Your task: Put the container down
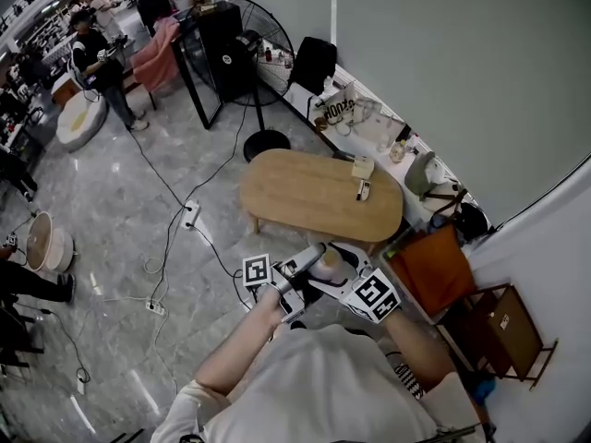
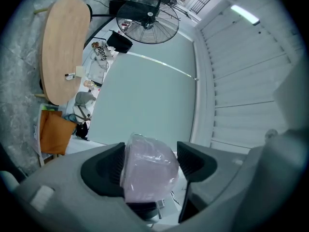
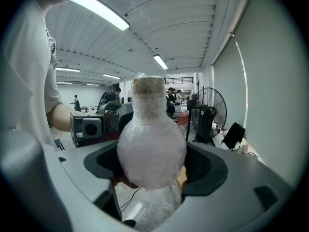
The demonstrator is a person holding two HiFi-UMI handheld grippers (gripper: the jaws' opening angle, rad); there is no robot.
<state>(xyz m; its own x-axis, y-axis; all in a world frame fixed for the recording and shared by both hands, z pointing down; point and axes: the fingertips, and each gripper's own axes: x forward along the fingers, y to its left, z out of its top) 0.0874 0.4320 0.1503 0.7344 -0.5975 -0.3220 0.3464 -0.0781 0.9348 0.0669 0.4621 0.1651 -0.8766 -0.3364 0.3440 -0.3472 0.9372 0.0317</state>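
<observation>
The container (image 1: pixel 330 263) is a round-bellied flask wrapped in clear plastic film, with a pale neck and top (image 3: pixel 147 93). I hold it in the air in front of my chest, short of the oval wooden table (image 1: pixel 319 195). My right gripper (image 3: pixel 150 161) is shut on the container's bulging body (image 3: pixel 151 151). My left gripper (image 2: pixel 149 158) is shut on a film-covered end of the container (image 2: pixel 147 168). In the head view the left gripper (image 1: pixel 294 282) and the right gripper (image 1: pixel 355 282) meet at the container, jaws facing each other.
A small box and a dark item (image 1: pixel 362 178) lie on the table's far right part. An orange bag (image 1: pixel 432 268) stands right of it and a cluttered white shelf (image 1: pixel 374 123) behind it. A floor fan (image 1: pixel 242 49) and cables (image 1: pixel 180 229) are on the marble floor.
</observation>
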